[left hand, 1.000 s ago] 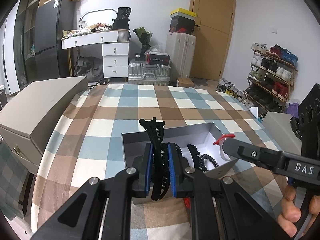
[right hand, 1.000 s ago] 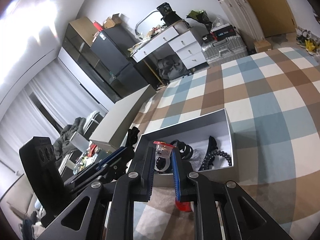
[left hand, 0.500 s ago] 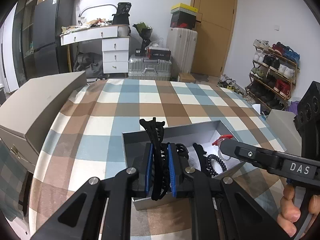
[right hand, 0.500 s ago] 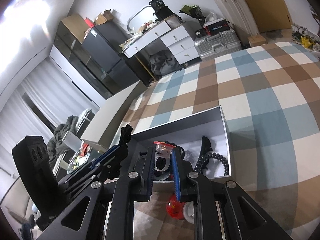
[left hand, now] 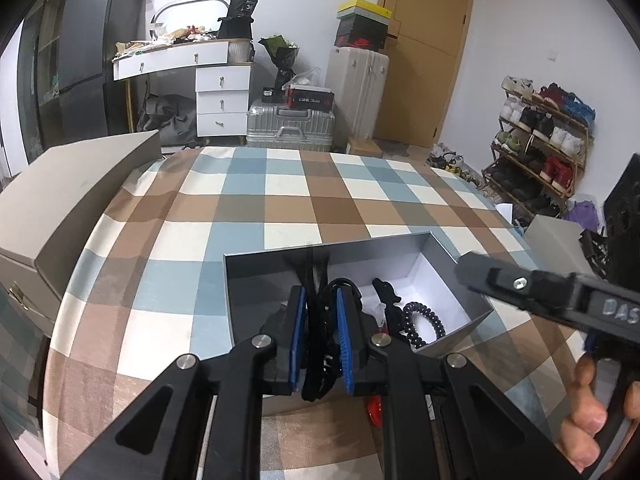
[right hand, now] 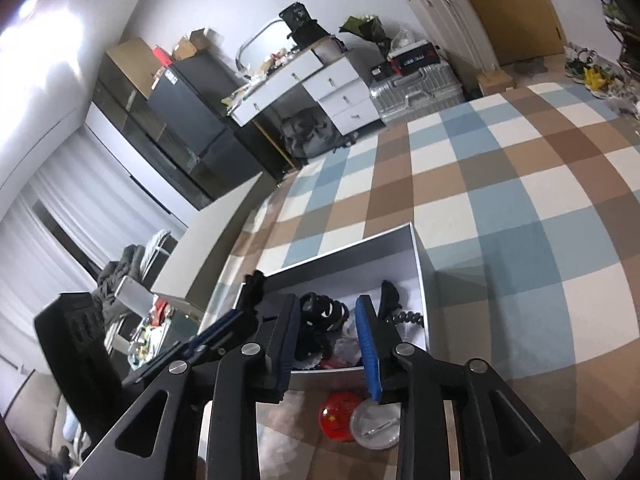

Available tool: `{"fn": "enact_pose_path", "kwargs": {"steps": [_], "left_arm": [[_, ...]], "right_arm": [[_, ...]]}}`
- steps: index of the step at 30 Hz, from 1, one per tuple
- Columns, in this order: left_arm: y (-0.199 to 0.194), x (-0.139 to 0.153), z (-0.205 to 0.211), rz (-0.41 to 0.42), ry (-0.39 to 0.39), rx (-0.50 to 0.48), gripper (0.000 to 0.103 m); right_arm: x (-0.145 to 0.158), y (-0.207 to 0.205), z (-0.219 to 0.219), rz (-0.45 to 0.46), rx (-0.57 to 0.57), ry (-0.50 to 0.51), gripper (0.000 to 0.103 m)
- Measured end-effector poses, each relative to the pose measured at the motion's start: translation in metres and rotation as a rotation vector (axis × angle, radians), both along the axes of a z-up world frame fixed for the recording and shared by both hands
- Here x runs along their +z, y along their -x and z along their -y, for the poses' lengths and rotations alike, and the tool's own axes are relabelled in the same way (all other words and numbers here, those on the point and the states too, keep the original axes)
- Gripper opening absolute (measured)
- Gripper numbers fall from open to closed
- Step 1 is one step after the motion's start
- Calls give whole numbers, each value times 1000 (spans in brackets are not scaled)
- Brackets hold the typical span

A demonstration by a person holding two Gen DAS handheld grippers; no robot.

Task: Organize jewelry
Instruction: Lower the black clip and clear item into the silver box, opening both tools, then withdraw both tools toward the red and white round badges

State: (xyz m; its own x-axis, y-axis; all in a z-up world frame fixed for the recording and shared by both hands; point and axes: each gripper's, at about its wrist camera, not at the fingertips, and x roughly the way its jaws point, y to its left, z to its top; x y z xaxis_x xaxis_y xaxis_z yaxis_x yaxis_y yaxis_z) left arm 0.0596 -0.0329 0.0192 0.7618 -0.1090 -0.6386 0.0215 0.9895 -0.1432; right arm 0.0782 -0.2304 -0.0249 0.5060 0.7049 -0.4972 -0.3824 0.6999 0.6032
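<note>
Both grippers hover over the grey box (left hand: pixel 472 308) near the front edge of the checked tablecloth (left hand: pixel 280 208). Left gripper (left hand: pixel 322 340) has its blue pads clamped on a black claw hair clip (left hand: pixel 312 280), which stands upright between them above the box's left half. Right gripper (right hand: pixel 328 344) has its jaws apart, having just been opening, and nothing is pinched between them; below the gap lie the box's contents. Inside the box, a black spiral hair tie (left hand: pixel 424 320) sits toward the right wall, with another black clip (left hand: pixel 386 292) just beside it and a dark coiled band (right hand: pixel 320 312) nearer the middle. Outside the box, against its near wall on the cloth, rest a red round badge (right hand: pixel 338 420) and a silver disc (right hand: pixel 376 426), touching each other. A person's fingers (left hand: pixel 584 420) wrap the right gripper's handle.
</note>
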Motion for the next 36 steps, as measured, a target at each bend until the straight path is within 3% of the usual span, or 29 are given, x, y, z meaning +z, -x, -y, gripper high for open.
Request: {"fn": "enact_pose_path", "kwargs": {"steps": [1, 3, 7, 8, 12, 16, 18, 28, 36], "left_arm": [[0, 1, 1, -1, -2, -1, 16], [4, 3, 2, 5, 1, -4, 37], [10, 6, 2, -2, -7, 7, 65], [13, 6, 2, -10, -6, 15, 71], [27, 3, -1, -9, -3, 38, 84], [39, -4, -2, -8, -37, 42, 86], [44, -7, -3, -14, -39, 40, 100], [51, -17, 2, -29, -70, 41, 102], [51, -19, 6, -39, -94, 48, 102]], "right_arm": [[2, 2, 2, 9, -1, 3, 37], [7, 7, 5, 31, -7, 8, 47], [13, 15, 10, 50, -2, 40, 59], [14, 18, 10, 58, -2, 61, 68], [12, 31, 9, 100, -2, 156, 77], [4, 38, 4, 92, 38, 208, 84], [-3, 39, 3, 85, 48, 221, 85], [-39, 34, -10, -14, 147, 284, 86], [-49, 30, -8, -45, 148, 287, 85]]}}
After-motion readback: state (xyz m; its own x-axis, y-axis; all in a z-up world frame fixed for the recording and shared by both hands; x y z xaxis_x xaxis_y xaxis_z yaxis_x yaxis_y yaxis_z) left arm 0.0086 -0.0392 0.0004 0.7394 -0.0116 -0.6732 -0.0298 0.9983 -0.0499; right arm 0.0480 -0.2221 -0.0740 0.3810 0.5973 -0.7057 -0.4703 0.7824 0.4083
